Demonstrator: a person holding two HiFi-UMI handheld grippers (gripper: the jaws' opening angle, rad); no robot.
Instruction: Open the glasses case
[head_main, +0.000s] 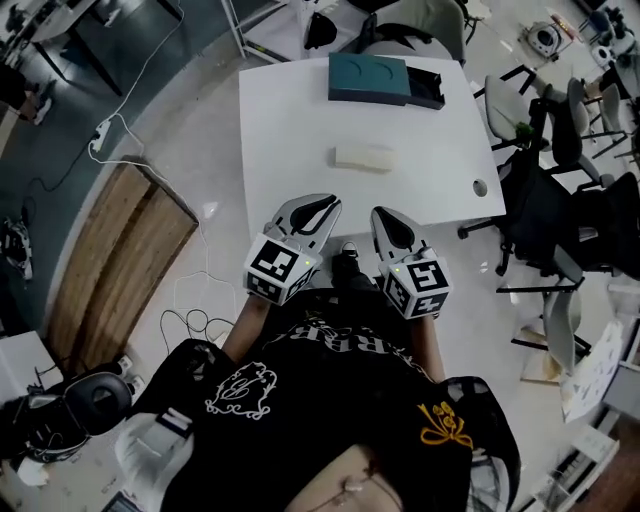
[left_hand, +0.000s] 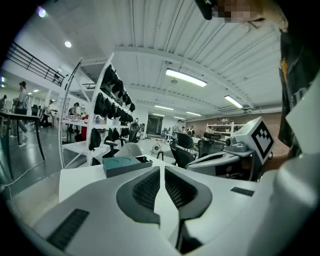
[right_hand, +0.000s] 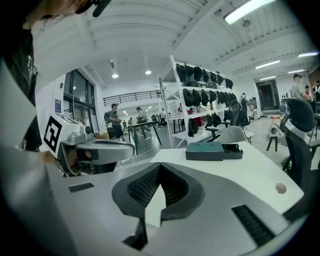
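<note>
The white glasses case (head_main: 363, 157) lies shut in the middle of the white table (head_main: 290, 130); neither gripper view shows it. Both grippers hover side by side over the table's near edge, well short of the case. My left gripper (head_main: 318, 213) (left_hand: 162, 169) holds nothing, its jaws almost together with only a thin slit between them. My right gripper (head_main: 388, 222) (right_hand: 159, 165) is shut with its tips meeting, and it is empty too. Each gripper view shows the other gripper beside it.
A teal box (head_main: 368, 78) (left_hand: 122, 165) (right_hand: 205, 151) with a black tray (head_main: 425, 88) against it sits at the table's far edge. The table has a cable hole (head_main: 479, 187) near its right side. Office chairs (head_main: 560, 200) crowd the right. Cables and a wooden panel (head_main: 110, 260) lie on the floor at left.
</note>
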